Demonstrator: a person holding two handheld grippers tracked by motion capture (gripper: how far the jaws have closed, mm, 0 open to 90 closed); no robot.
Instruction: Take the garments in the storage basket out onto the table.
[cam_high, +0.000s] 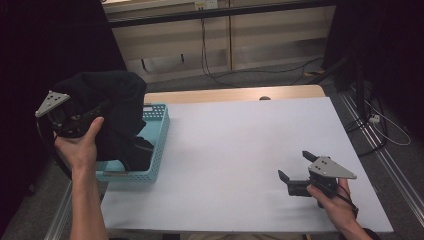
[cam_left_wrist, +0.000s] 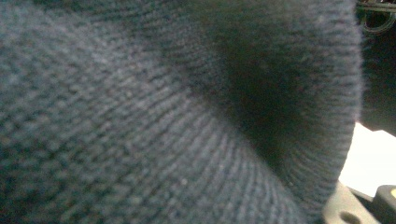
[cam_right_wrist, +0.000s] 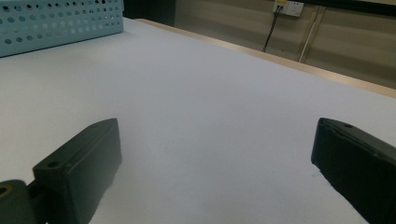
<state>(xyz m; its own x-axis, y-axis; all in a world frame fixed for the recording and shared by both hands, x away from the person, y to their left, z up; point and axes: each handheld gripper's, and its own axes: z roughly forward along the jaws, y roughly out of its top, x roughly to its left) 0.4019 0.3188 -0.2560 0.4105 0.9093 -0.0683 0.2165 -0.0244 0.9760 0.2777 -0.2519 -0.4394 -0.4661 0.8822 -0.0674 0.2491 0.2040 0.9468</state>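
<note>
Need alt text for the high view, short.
A person's left gripper lifts a black knitted garment out of a light blue perforated basket at the left edge of a white table; part of the fabric hangs inside the basket. The right gripper rests low over the table's near right corner, jaws apart and holding nothing.

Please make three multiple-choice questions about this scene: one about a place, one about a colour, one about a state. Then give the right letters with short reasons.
1. Where is the basket?
A. the table's left edge
B. the table's middle
C. the floor

2. What colour is the garment?
A. white
B. black
C. red

3. How stand the jaws of the right hand-held gripper?
A. shut on cloth
B. open, holding nothing
C. shut on the basket

Answers: 1 A, it sits at the white table's left edge. 2 B, the knit looks black beside the left hand-held gripper. 3 B, bare table shows between them.
</note>
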